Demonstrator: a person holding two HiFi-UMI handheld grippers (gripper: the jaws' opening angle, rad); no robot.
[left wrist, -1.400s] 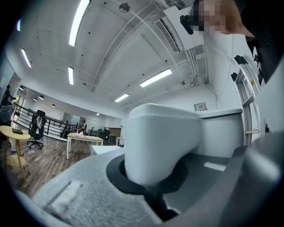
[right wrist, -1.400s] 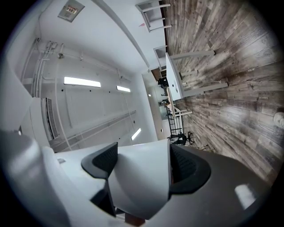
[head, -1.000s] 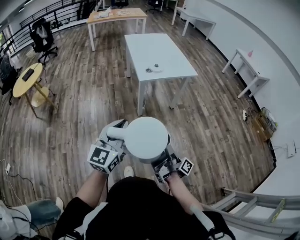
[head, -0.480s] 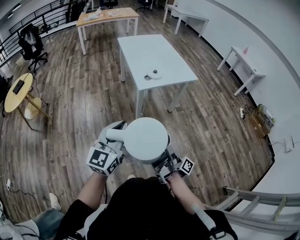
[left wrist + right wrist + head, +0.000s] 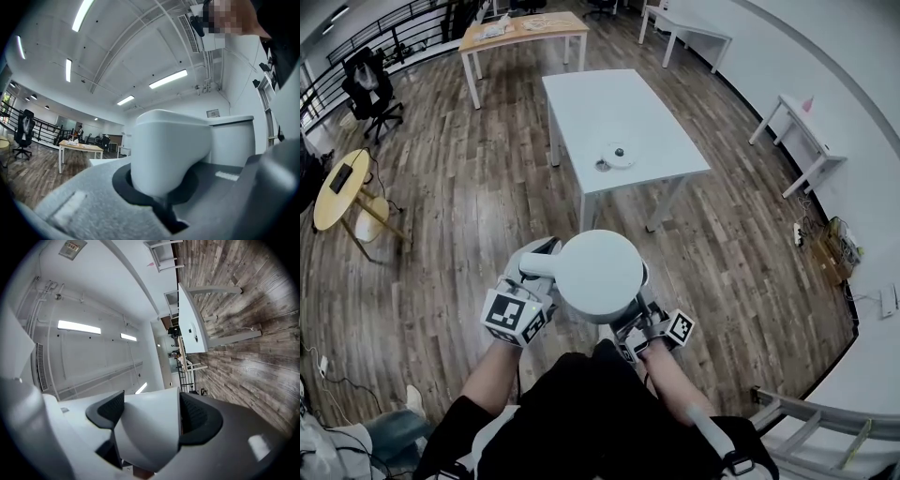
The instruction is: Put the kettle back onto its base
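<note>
We find the kettle [image 5: 600, 277] off its base and held in the air over the wooden floor [image 5: 469, 216], close in front of the person's body. Both grippers have hold of it.

The left gripper [image 5: 164, 185] has its jaws drawn in tight on the kettle's white handle, which fills the gap between them. In the head view this handle juts out on the kettle's left side. The right gripper [image 5: 147, 420] has its jaws pressed on a white part of the kettle on the opposite side, one dark pad on each flank. We cannot tell which part of the kettle that is.

The base [image 5: 619, 155], a round white disc with a dark centre, lies on the white tabletop [image 5: 609, 103] near its nearer edge, well apart from the kettle. A small item lies just beside the base, too small to identify.

A round yellow side table [image 5: 342, 183] stands to the left, and a wooden table [image 5: 520, 33] stands farther back.
</note>
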